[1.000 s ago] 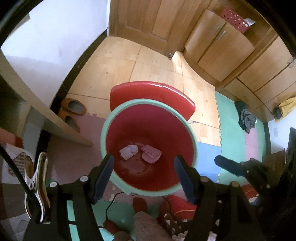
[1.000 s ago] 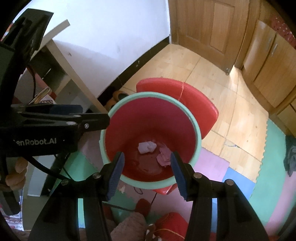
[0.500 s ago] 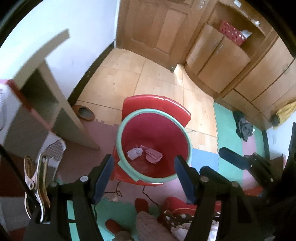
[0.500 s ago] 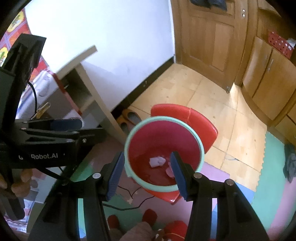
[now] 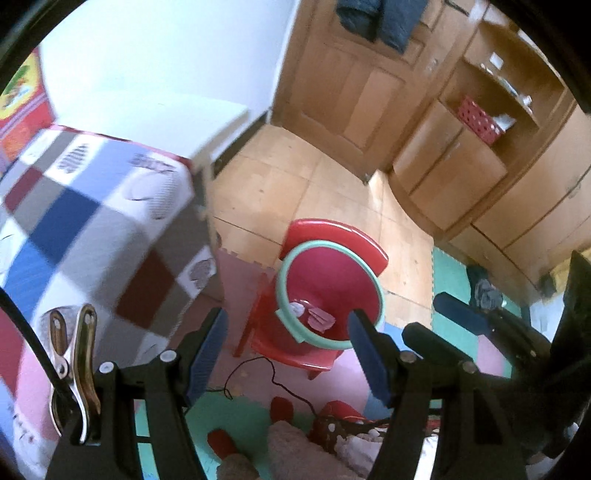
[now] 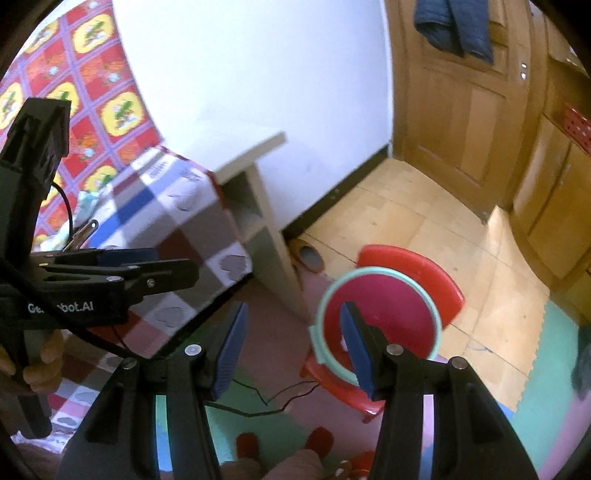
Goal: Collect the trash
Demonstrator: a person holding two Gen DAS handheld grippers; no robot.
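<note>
Both the left gripper (image 5: 286, 354) and right gripper (image 6: 291, 349) are spread, empty; risk: bumping the red bin (image 5: 328, 291) off its chair (image 5: 295, 350) on return.

Red stool (image 5: 295, 343) on foam mats (image 5: 240, 273) bears bin (image 5: 332, 280).

A white wall (image 6: 258, 74) meets a wooden door (image 6: 454, 110) at the room's corner, with dark clothing (image 6: 454, 26) hung over the door's top. Right of the door stand wooden cabinets (image 5: 480, 173), a red dotted basket (image 5: 478, 120) in their open shelf. Light wooden floor (image 5: 280, 195) runs from the door toward coloured foam mats (image 5: 458, 295). Left of the door, a table under a checked cloth (image 5: 92, 221) stands against the wall, a red-and-yellow patterned hanging (image 6: 92, 103) behind it. Daylight falls softly.
</note>
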